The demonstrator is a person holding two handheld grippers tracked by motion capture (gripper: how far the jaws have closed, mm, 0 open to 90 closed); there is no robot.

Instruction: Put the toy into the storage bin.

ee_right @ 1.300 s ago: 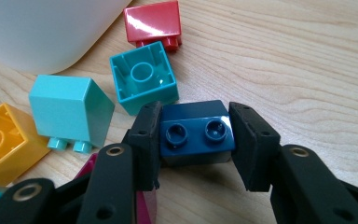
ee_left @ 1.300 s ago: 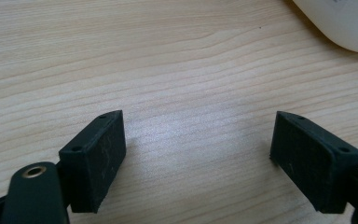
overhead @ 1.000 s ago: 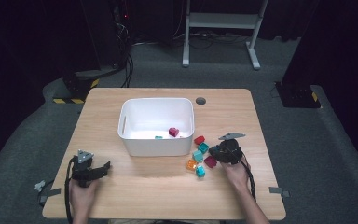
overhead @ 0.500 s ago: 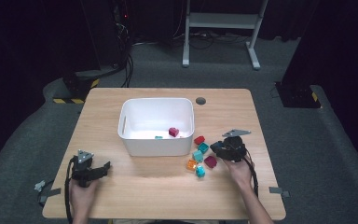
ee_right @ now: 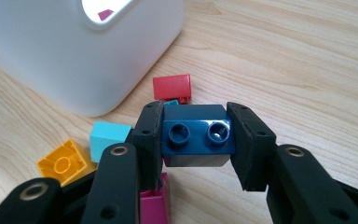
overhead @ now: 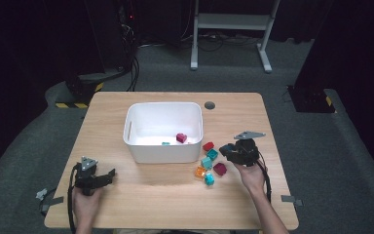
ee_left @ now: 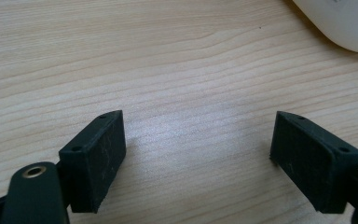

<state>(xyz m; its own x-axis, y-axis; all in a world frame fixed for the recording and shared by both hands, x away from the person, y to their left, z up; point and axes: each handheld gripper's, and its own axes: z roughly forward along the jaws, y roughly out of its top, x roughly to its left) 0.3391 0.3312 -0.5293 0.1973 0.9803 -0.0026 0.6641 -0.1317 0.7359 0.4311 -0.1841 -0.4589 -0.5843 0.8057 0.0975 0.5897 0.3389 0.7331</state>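
My right gripper [ee_right: 198,140] is shut on a dark blue two-stud brick [ee_right: 198,135], held just above the table. In the high view the right gripper [overhead: 230,151] sits right of a cluster of loose bricks: red [overhead: 208,146], teal [overhead: 212,154], light blue [overhead: 206,163], orange [overhead: 200,171] and magenta [overhead: 219,168]. A white bin [overhead: 141,146] stands mid-table with a magenta brick [overhead: 181,138] inside. My left gripper [overhead: 108,176] rests near the front left, and its jaws [ee_left: 200,154] stand wide open over bare wood.
In the right gripper view, the bin's corner [ee_right: 74,70] is close at the upper left, with the red brick [ee_right: 171,87], light blue brick [ee_right: 107,135] and orange brick [ee_right: 65,161] beside it. A dark round hole [overhead: 210,105] marks the tabletop's far side.
My right gripper has shifted slightly away from the person, beside the brick cluster. The left gripper has stayed still.
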